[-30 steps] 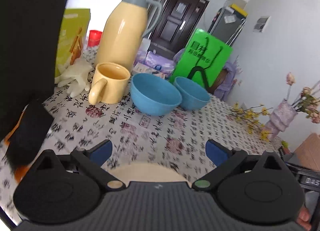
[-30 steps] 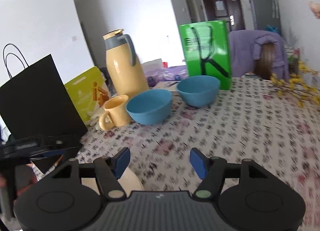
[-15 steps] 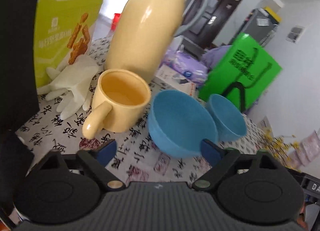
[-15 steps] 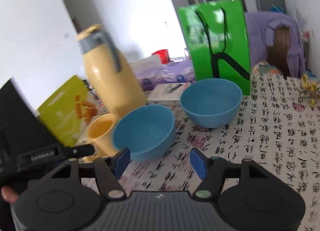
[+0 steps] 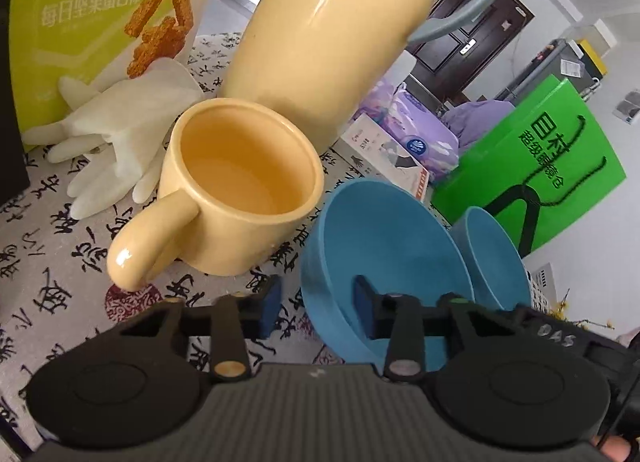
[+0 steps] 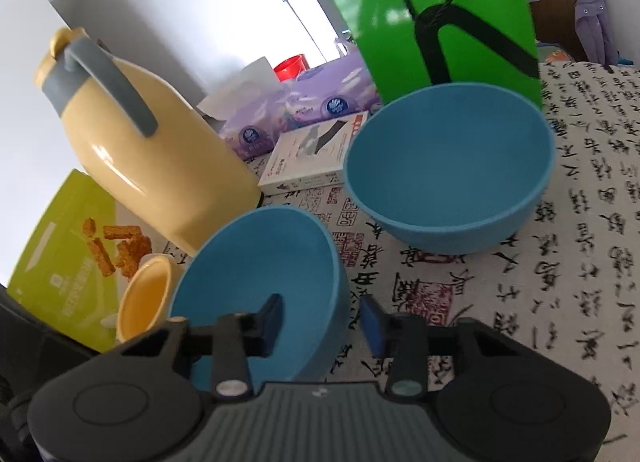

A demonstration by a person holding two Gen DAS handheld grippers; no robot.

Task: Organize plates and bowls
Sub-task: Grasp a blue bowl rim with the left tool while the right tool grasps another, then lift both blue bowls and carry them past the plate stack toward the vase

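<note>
Near blue bowl (image 5: 392, 246): both grippers are poised on its rim for the lift, the grasping step of stacking the bowls.

The patterned desk (image 6: 580, 262) carries everything, though none of its edges shows, so I cannot tell which one the bowls are nearest. The near bowl stands upright between the yellow mug (image 5: 240, 190) and the far blue bowl (image 6: 448, 166), a strip of cloth separating the two bowls. The left gripper (image 5: 316, 306) straddles the wall on the mug side, one finger inside. The right gripper (image 6: 320, 316) straddles the opposite wall. Both pairs of fingers have just been closing, yet gaps show beside the wall, so neither seems to pinch it. The next move likely calls for finishing the squeeze, lifting level clear of the mug, and nesting the bowl into the far one.
</note>
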